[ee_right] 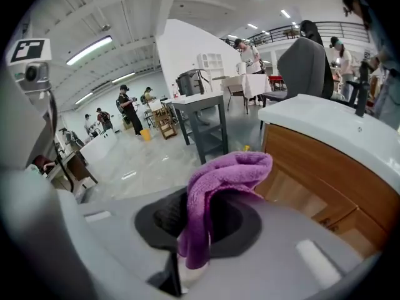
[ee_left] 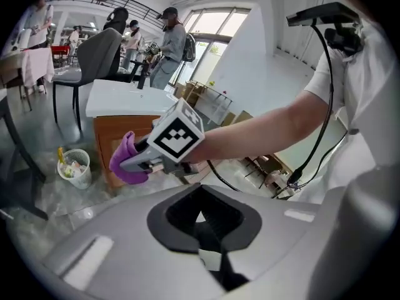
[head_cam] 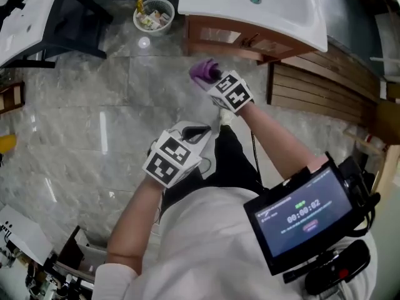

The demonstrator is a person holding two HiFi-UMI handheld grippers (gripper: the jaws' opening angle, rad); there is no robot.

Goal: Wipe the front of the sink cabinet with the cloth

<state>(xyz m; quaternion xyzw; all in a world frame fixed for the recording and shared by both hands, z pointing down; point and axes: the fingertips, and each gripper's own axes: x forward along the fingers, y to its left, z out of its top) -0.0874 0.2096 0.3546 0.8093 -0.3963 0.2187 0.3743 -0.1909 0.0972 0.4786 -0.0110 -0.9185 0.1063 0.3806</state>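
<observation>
The purple cloth (head_cam: 203, 72) is bunched in my right gripper (head_cam: 211, 80), which is shut on it a short way in front of the wooden sink cabinet (head_cam: 219, 37). In the right gripper view the cloth (ee_right: 219, 186) drapes out of the jaws, and the cabinet's brown front (ee_right: 325, 174) stands close at the right, not touching. My left gripper (head_cam: 192, 133) hangs lower, near my body, shut with nothing in it. From its view the jaws (ee_left: 203, 220) point toward the right gripper (ee_left: 142, 161), the cloth (ee_left: 124, 162) and the cabinet (ee_left: 107, 136).
A white basin top (head_cam: 262, 8) overhangs the cabinet. A white waste basket (head_cam: 153, 14) with rubbish stands on the marble floor left of it. Wooden slats (head_cam: 319, 86) lie to the right. A dark table (head_cam: 69, 17) is at far left. People stand in the background.
</observation>
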